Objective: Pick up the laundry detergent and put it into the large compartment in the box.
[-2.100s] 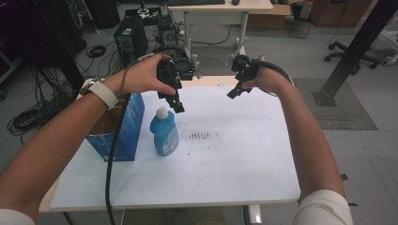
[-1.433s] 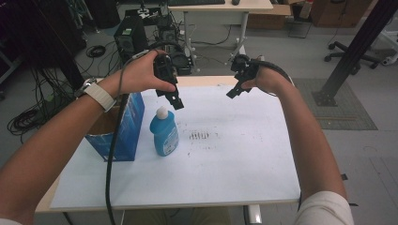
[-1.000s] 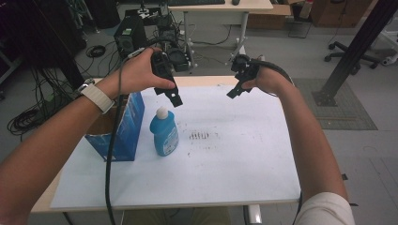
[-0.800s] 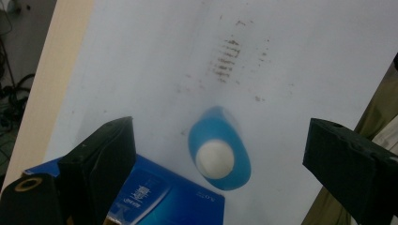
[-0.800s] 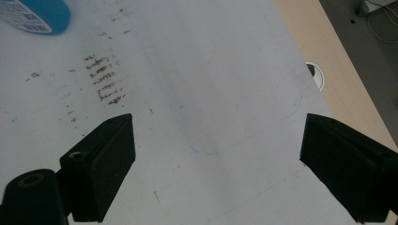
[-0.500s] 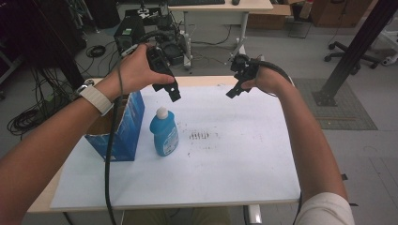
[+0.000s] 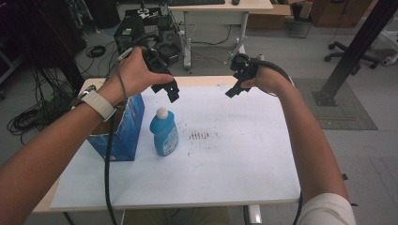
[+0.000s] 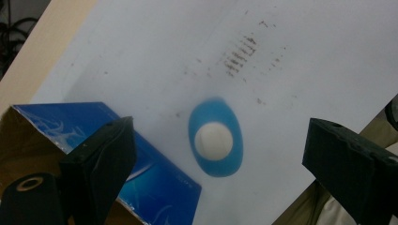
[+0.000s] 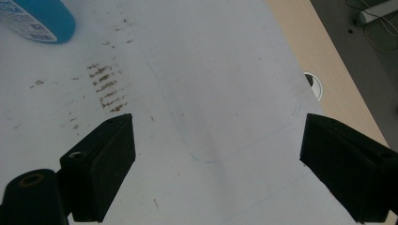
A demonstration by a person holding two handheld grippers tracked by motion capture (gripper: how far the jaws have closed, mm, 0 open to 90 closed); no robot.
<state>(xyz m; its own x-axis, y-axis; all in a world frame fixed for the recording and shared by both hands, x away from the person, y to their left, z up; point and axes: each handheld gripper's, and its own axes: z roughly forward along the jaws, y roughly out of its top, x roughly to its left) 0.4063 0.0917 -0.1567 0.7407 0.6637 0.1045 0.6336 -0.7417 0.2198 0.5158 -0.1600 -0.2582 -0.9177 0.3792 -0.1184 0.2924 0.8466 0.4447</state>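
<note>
Above the desk's [image 7: 225, 164] left side: left claw [image 7: 172, 93], jaws spread wide, empty, high over the bottle [image 7: 164, 133]. Seen along that claw, white cap [image 8: 213, 139] centred between the jaws, well below them. Bottle upright on the desk, just beside an open blue box [image 7: 123, 133], perhaps touching it; hard to tell from here.

Looks like the approach step: lined up over the bottle, not yet down on it. Next move probably calls for a straight descent, jaws kept apart until either side of the neck or shoulders, then a firm squeeze. Worth keeping clear of the box wall on the near side.

Right claw [image 7: 233, 90] likewise released, holding nothing, raised over the far right of the desk, well apart from the bottle.

Surface: white sheet over a pale wood top, wood showing at the edges. Brown smudges [image 7: 200, 136] in short rows near the middle, a faint blue outline [image 9: 234, 140] drawn to the right, a cable hole [image 9: 315, 85] in the wood.

Room beyond: grey floor, coiled cables [image 7: 33, 117] at left, an equipment rack [image 7: 141, 28] behind the desk, another table [image 7: 220, 7], a black post [image 7: 356, 51], a chair base [image 7: 361, 51] at right.
</note>
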